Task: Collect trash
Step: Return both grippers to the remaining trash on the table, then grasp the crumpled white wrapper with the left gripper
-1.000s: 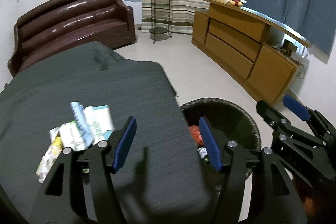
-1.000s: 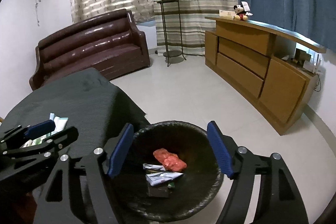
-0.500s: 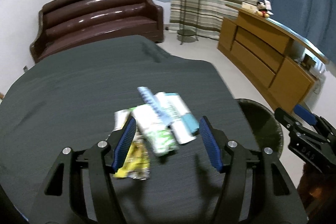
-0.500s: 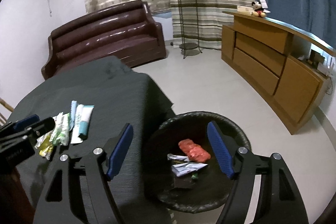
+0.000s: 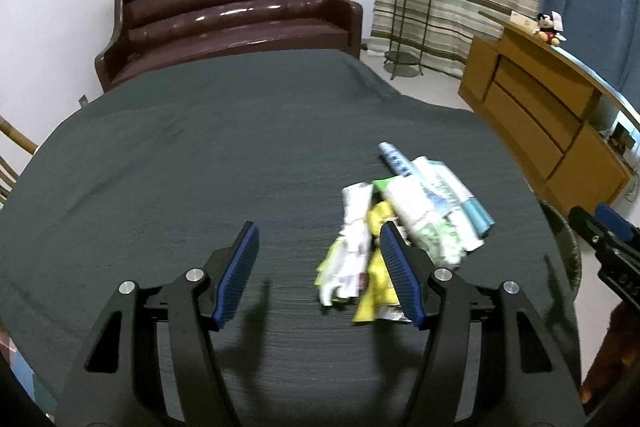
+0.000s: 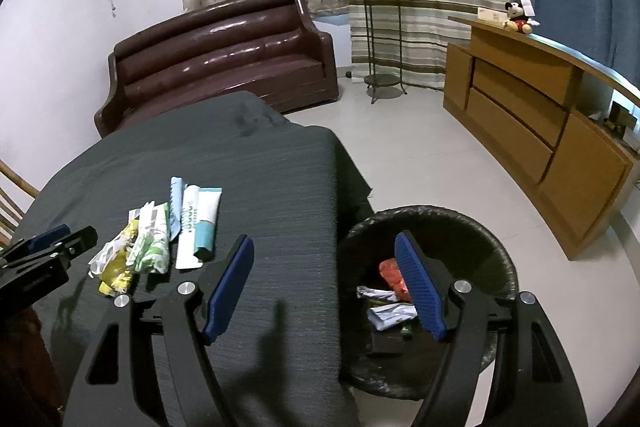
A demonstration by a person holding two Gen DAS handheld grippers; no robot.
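Note:
A pile of wrappers (image 5: pixel 404 223) lies on the dark grey tablecloth (image 5: pixel 200 163): white, green, yellow and light blue packets. It also shows in the right wrist view (image 6: pixel 160 235). My left gripper (image 5: pixel 320 271) is open and empty above the cloth, its right finger just over the pile's near edge. My right gripper (image 6: pixel 324 287) is open and empty over the table's right edge and the black bin (image 6: pixel 452 227), which holds a red packet (image 6: pixel 390 273) and crumpled paper (image 6: pixel 390 313).
A brown leather sofa (image 6: pixel 224 55) stands behind the table. A wooden sideboard (image 6: pixel 540 107) with a toy mouse runs along the right wall. A plant stand (image 6: pixel 378 27) is by the striped curtains. The bin's rim (image 5: pixel 560 243) shows right of the table.
My left gripper has swung left from the bin side to over the table, so the wrapper pile now sits at its right finger. My right gripper has shifted left, bringing the pile into its view.

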